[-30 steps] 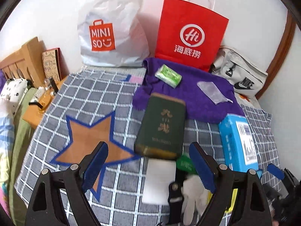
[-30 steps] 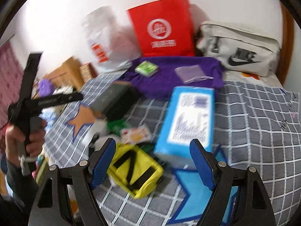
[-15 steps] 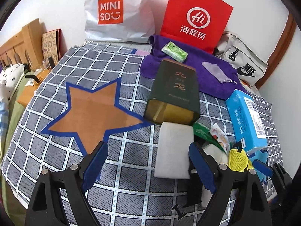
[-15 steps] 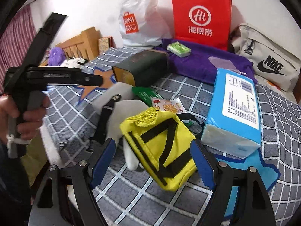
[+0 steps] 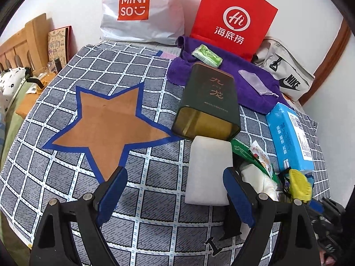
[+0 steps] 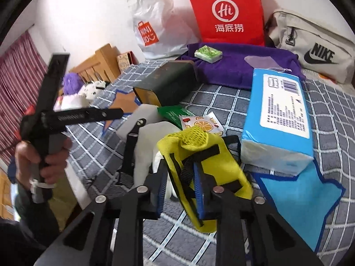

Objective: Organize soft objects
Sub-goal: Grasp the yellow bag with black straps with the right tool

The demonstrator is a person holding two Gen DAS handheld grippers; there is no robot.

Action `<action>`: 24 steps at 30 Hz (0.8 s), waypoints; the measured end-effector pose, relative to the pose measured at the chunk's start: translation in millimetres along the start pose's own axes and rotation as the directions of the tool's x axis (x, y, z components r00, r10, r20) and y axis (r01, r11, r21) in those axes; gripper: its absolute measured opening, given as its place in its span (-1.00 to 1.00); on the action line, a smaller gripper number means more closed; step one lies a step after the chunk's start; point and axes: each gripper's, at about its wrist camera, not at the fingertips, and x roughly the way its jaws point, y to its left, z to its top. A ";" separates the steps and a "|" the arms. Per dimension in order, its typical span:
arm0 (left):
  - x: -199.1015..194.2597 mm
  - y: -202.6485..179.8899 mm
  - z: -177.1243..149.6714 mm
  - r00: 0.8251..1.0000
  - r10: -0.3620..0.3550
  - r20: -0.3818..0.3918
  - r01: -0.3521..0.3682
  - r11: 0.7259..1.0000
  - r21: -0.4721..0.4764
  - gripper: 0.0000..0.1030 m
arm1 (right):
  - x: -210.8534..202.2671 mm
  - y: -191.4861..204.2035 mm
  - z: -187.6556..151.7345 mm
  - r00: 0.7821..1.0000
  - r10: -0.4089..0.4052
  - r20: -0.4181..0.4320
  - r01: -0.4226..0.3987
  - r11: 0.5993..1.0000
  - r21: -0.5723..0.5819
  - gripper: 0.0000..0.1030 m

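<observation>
My right gripper [image 6: 180, 188] is closing its jaws, and the blue pads pinch a fold of the yellow mesh pouch [image 6: 199, 155] with black straps on the checked bedcover. Just left of the pouch lie a white glove [image 6: 153, 137] and a white foam block [image 6: 144, 115]. My left gripper [image 5: 175, 188] stands open low over the cover with nothing between its fingers. The foam block [image 5: 208, 166] lies just ahead of its right finger, and the pouch [image 5: 298, 184] shows at that view's right edge. A person's hand holds the left gripper [image 6: 44, 119].
A dark green tin [image 5: 210, 97] lies on its side beside a brown star patch [image 5: 111, 119]. A blue tissue pack [image 6: 281, 115] rests over a blue star patch [image 6: 299, 195]. Behind are a purple towel [image 6: 233, 66], a red paper bag [image 6: 226, 11], a Miniso bag [image 5: 142, 11] and a Nike pouch [image 6: 315, 53].
The right gripper's jaws have gone from wide apart to pinched on the yellow pouch after moving in closer to it. The left gripper sank toward the bedcover, then held still.
</observation>
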 end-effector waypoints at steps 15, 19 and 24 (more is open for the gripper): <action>-6.3 -7.8 -4.1 1.000 -0.015 0.006 0.015 1.000 0.021 0.70 | -28.7 -43.0 -21.3 0.989 -0.141 -0.046 0.148 0.971 0.186 -0.45; -0.9 -12.4 -6.0 1.000 -0.011 -0.010 0.011 0.999 0.034 0.70 | -11.7 -38.0 -24.9 0.971 -0.224 -0.081 0.231 0.968 0.094 -0.22; 1.6 -14.0 -7.6 1.000 -0.005 -0.017 0.006 0.999 0.040 0.70 | -12.1 -32.9 -33.3 0.954 -0.293 -0.069 0.293 0.956 0.002 0.46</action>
